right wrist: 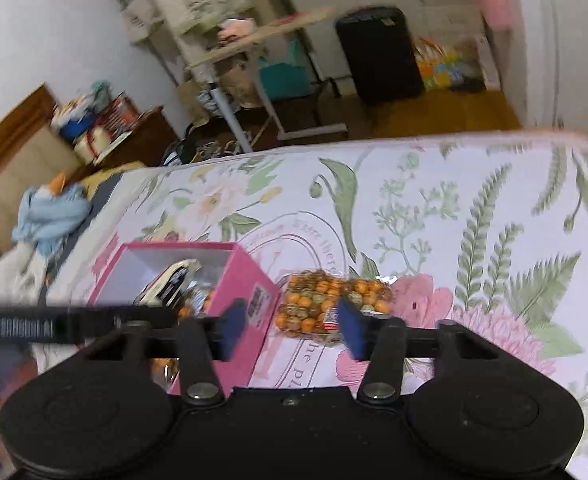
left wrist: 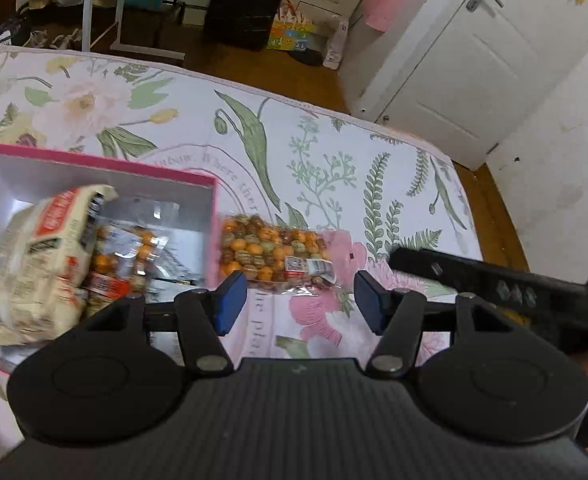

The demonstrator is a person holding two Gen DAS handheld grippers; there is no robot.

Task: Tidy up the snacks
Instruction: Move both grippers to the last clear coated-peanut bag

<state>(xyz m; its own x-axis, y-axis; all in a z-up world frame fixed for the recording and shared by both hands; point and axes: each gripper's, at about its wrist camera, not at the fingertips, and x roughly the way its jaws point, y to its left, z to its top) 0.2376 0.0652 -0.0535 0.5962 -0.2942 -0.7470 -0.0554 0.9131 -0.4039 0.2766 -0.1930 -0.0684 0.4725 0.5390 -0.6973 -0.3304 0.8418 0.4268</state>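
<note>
I look down on a bed covered by a white floral sheet printed with pink blooms and green ferns (left wrist: 334, 152). This is the surface that carries the snacks. Toward its left side stands an open pink cardboard box with pale inner walls (left wrist: 93, 162). Inside it I see a cream-coloured packet with red lettering (left wrist: 33, 264) leaning against the left wall, and beside that a clear bag of orange and brown round sweets (left wrist: 125, 248) lying on the box floor. So at least two snacks are, I judge, already put away.

One item is left: a second clear plastic bag of orange, green and brown round sweets (right wrist: 330, 300) lies flat on the sheet, just beside the box's right wall, outside it.

My left tool (left wrist: 300, 300) hangs above the near end of that bag, blue pads parted and empty. My right tool (right wrist: 289, 326) also sits above it, jaws apart, holding nothing. Next, I expect, comes lifting this last bag into the box.
</note>
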